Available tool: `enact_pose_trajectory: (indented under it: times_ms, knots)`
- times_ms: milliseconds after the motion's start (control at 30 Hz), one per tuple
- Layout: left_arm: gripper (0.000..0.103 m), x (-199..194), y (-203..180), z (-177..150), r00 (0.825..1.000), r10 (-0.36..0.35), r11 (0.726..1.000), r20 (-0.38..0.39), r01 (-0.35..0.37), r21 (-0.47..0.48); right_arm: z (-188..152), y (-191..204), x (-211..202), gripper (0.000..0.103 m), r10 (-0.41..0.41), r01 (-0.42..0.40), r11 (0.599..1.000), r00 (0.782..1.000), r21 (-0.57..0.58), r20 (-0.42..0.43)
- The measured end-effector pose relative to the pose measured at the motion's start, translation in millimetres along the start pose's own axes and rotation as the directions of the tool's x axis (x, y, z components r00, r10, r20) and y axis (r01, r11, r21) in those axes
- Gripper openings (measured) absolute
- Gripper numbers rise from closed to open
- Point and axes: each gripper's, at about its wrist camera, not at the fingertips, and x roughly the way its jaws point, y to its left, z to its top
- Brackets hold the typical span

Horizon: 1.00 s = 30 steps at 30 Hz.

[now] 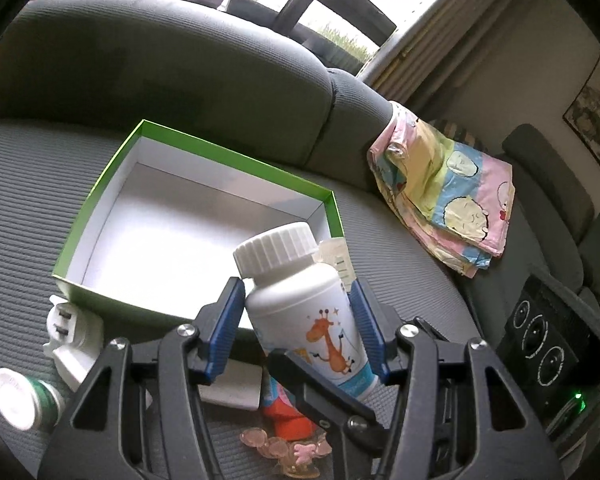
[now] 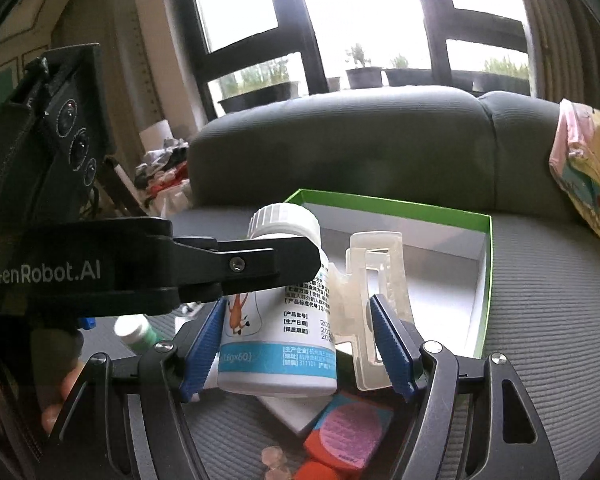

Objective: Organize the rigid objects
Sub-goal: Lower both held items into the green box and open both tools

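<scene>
My left gripper (image 1: 298, 328) clamps the white bottle (image 1: 304, 308); my right gripper (image 2: 296, 344) pinches the hair clip (image 2: 374, 300). Beyond both fingers waits the green box (image 1: 100, 204). Held this close, they may collide and slip.

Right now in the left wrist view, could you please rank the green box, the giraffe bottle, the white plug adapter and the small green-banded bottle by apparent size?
1. Green box, clearly largest.
2. Giraffe bottle, though it sits nearest the camera, held in the left claw.
3. White plug adapter and small green-banded bottle: too alike to rank.
</scene>
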Motion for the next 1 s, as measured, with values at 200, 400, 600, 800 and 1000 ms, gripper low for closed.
enact_pose_trajectory:
  times_ms: [200,400,600,800,1000]
  knots:
    - [0.054,15,6,20,1.000,-0.005,1.000,0.025,0.006,-0.021,15,-14,22,0.073,-0.019,0.019,1.000,1.000,0.007,0.008]
    - [0.100,49,33,39,0.997,0.076,0.986,-0.009,-0.076,-0.146,30,-30,48,0.073,-0.124,0.124,0.992,0.992,-0.001,-0.036]
    - [0.102,45,37,34,0.990,0.144,0.983,0.002,-0.143,-0.116,30,-44,36,0.078,-0.146,0.147,0.989,0.988,0.008,-0.048]
    - [0.102,8,22,26,0.980,0.196,0.979,0.038,-0.194,-0.062,19,-51,7,0.078,-0.157,0.159,0.987,0.985,0.033,-0.065]
    - [0.102,-21,4,-2,0.956,0.292,0.956,0.033,-0.293,0.007,-1,-45,-32,0.078,-0.162,0.169,0.983,0.983,0.075,-0.085]
